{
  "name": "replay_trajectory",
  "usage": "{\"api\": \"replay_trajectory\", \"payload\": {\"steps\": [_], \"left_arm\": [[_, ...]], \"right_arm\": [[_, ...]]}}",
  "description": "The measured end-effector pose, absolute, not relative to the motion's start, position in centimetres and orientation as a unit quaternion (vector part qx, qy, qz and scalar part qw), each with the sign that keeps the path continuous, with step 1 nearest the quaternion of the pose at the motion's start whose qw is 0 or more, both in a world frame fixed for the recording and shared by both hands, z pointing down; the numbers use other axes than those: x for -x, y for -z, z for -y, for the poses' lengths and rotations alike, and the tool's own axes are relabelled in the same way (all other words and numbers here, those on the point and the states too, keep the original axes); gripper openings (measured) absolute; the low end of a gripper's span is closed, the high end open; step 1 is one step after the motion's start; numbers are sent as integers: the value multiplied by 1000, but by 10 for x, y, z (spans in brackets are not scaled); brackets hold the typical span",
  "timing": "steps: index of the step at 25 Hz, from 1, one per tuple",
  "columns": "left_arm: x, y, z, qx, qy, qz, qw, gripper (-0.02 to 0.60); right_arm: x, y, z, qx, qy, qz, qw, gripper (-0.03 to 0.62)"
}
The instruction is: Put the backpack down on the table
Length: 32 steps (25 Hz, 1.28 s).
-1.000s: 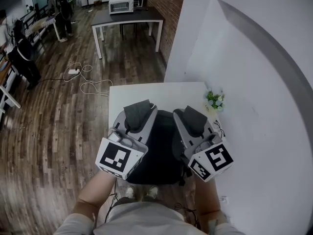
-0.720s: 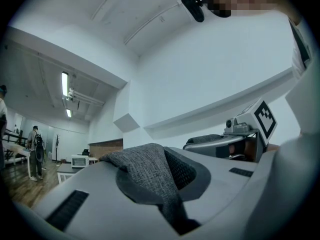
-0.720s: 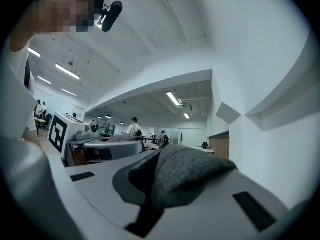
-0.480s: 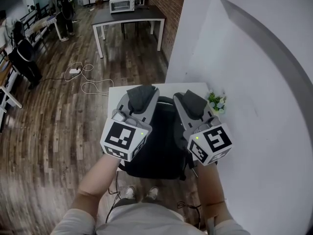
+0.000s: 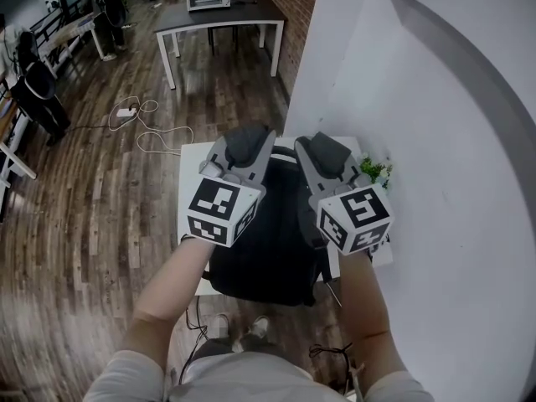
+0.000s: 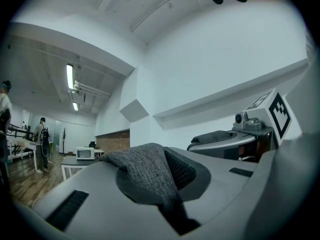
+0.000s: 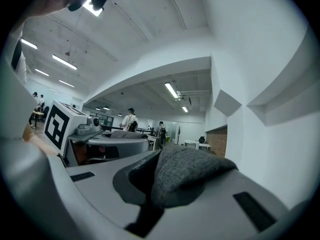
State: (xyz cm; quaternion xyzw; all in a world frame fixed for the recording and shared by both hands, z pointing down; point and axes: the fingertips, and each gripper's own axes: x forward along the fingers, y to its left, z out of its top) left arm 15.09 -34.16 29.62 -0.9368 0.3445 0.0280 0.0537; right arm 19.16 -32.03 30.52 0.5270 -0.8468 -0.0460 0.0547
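- Over the near edge of the white table (image 5: 189, 187), the black backpack (image 5: 268, 254) is hanging between both grippers. Its lower part is overhanging toward the person.
- Left gripper (image 5: 243, 145) is pinching a grey strap (image 6: 147, 169). Right gripper (image 5: 325, 151) is pinching a second grey strap (image 7: 187, 176).
- Step in hand, by my reading: carrying it in, not yet set down. The next move calls for going further over the tabletop, then lowering evenly.
- Forearms (image 5: 172, 287) are reaching forward side by side, grippers pointing level.
- Small plant (image 5: 377, 172) is standing just right, by the wall (image 5: 435, 141).
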Motion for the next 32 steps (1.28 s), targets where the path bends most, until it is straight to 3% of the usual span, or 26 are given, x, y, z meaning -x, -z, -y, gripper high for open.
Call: {"api": "replay_trajectory", "payload": {"steps": [10,25,32], "left_arm": [[-158,-322,415,929,-16,-366,47,40],[-167,-456,444,929,112,-348,-55,41],[-164,-507,439,919,153,-351,-90,86]], "right_arm": [[-198,-331,400,-511,57,853,84,41],[-213,-463,430,-500,-62,849,162,44],[-222,-518,420,-504,-110,832,205,48]]}}
